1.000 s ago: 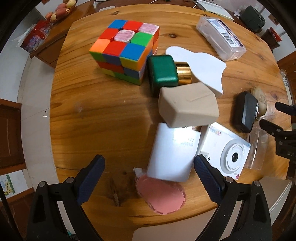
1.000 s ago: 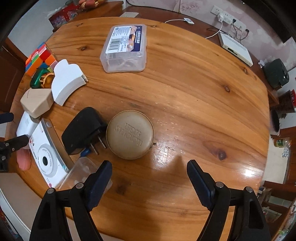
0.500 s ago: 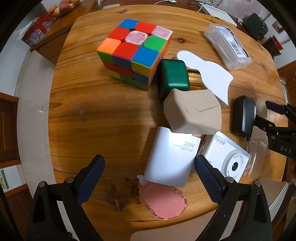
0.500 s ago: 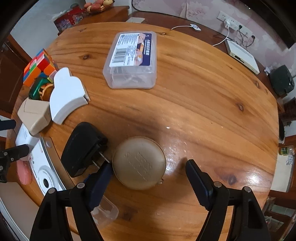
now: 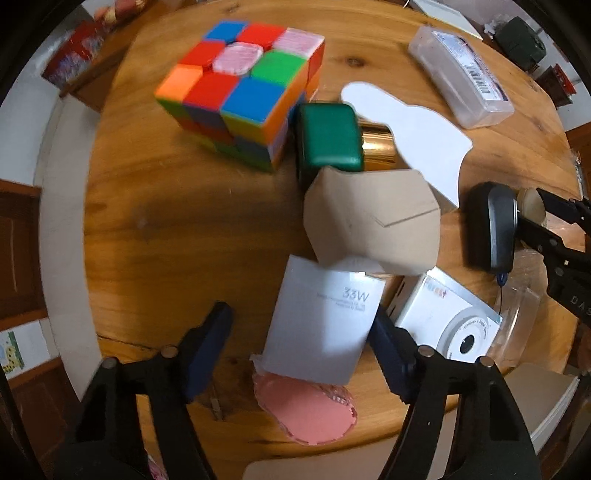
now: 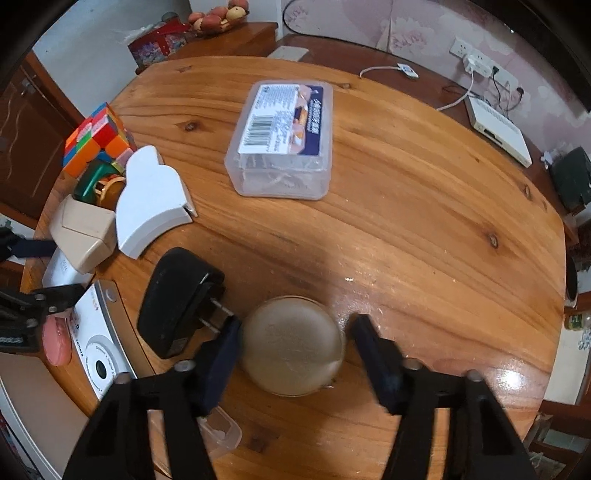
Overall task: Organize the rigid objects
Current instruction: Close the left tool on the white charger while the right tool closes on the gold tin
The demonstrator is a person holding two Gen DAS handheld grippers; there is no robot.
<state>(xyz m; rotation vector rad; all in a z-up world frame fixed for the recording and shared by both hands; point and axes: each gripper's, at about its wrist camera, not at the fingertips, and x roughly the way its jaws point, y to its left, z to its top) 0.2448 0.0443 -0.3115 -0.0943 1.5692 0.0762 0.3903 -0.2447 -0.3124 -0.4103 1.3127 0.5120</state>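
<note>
R gripper (image 6: 291, 347) is nearer the round tin (image 6: 293, 345): the tin sits on the table (image 6: 406, 206) right between its fingers, w/ the black charger (image 6: 177, 299) just to the tin's left. No long axis, it's round. Jaws have just been closing; left pad looks at the rim, right pad shows a thin gap, so not gripped yet.

L gripper (image 5: 301, 345) points down over the white box (image 5: 325, 325), long axis running away from the gripper. Jaws have just been closing to about half; right pad is at the box edge, left pad is clear. Holds nothing.

home living room | round wooden table (image 6: 406, 206) | fruit bowl (image 6: 216, 18) on sideboard (image 6: 236, 37)
</note>
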